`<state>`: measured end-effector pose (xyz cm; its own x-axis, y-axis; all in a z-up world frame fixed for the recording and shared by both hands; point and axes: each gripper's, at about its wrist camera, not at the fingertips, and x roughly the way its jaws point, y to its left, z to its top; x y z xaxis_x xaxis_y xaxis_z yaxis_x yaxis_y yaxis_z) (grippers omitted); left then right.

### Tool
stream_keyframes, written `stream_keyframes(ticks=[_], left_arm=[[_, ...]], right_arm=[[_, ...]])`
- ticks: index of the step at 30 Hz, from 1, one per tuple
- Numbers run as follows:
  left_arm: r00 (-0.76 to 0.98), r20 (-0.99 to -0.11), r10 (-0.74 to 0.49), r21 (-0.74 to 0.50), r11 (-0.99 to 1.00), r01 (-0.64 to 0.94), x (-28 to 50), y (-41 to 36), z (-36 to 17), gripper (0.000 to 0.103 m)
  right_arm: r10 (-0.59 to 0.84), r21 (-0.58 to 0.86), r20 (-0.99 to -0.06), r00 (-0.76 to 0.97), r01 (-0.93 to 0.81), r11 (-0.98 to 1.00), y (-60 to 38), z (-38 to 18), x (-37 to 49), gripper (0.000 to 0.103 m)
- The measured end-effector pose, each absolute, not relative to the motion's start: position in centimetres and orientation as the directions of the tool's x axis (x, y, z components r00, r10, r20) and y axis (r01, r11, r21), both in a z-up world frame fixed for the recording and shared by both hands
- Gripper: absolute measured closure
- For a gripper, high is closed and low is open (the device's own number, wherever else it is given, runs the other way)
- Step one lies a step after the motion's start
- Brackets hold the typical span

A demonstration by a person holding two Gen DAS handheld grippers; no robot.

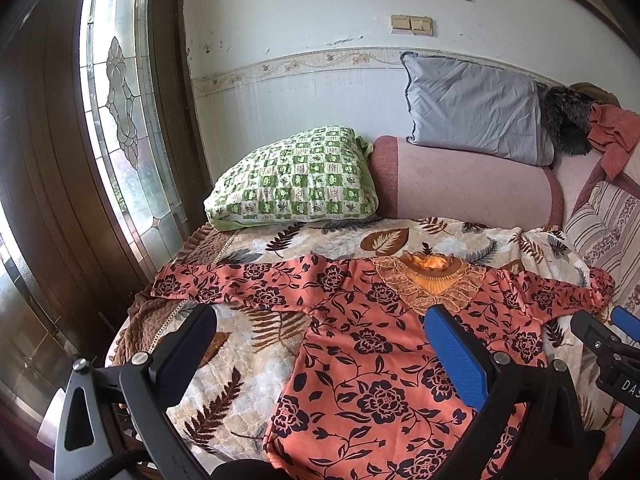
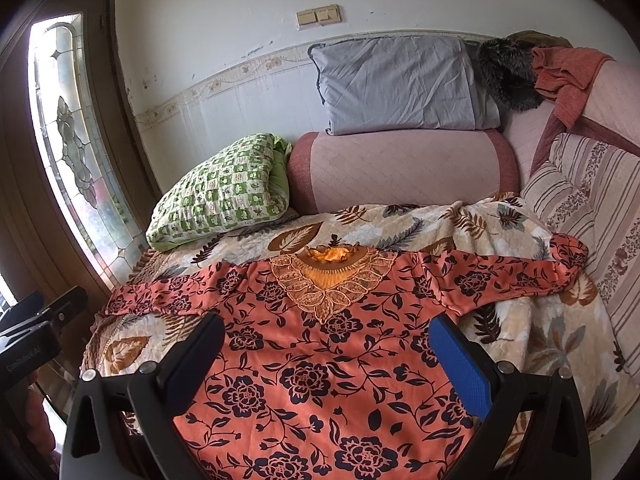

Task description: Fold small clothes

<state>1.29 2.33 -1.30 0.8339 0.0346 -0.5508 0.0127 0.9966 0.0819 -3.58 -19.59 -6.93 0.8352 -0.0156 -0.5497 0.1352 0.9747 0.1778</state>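
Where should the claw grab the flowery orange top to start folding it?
Probably the cuff of a long sleeve. The orange floral top lies flat and face up on the leaf blanket, sleeves spread sideways. The right claw could come in from the right and pinch the right sleeve end, which bunches up slightly.

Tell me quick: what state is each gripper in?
Left gripper: open, holding nothing, above the orange floral long-sleeved top.
Right gripper: open, holding nothing, above the same top.
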Motion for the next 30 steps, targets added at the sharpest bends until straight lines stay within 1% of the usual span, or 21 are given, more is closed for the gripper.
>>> stream_keyframes(ticks=[15,24,27,28,30], left_arm=[[0.83,-0.557,0.031,0.077,0.997,0.014,1.3,2.7,-1.4,0.0],[0.819,-0.573,0.032,0.085,0.996,0.02,2.8,2.2,-2.4,0.0],[0.791,-0.611,0.008,0.055,0.998,0.033,5.1,1.9,-4.4,0.0],[0.773,-0.635,0.001,0.051,0.998,0.04,6.2,1.6,-5.5,0.0],[0.697,-0.715,-0.063,0.001,0.996,0.091,9.3,0.9,-8.5,0.0]], right_arm=[[-0.016,0.168,-0.558,0.83,0.132,0.977,-19.2,-7.0,-3.3,0.0],[-0.01,0.179,-0.567,0.823,0.135,0.974,-19.8,-7.8,-2.4,0.0],[-0.008,0.204,-0.581,0.814,0.155,0.967,-21.4,-8.5,-1.4,0.0],[-0.024,0.206,-0.586,0.81,0.177,0.962,-22.6,-8.9,-1.0,0.0],[-0.061,0.216,-0.603,0.795,0.236,0.947,-25.4,-9.9,-0.1,0.0]])
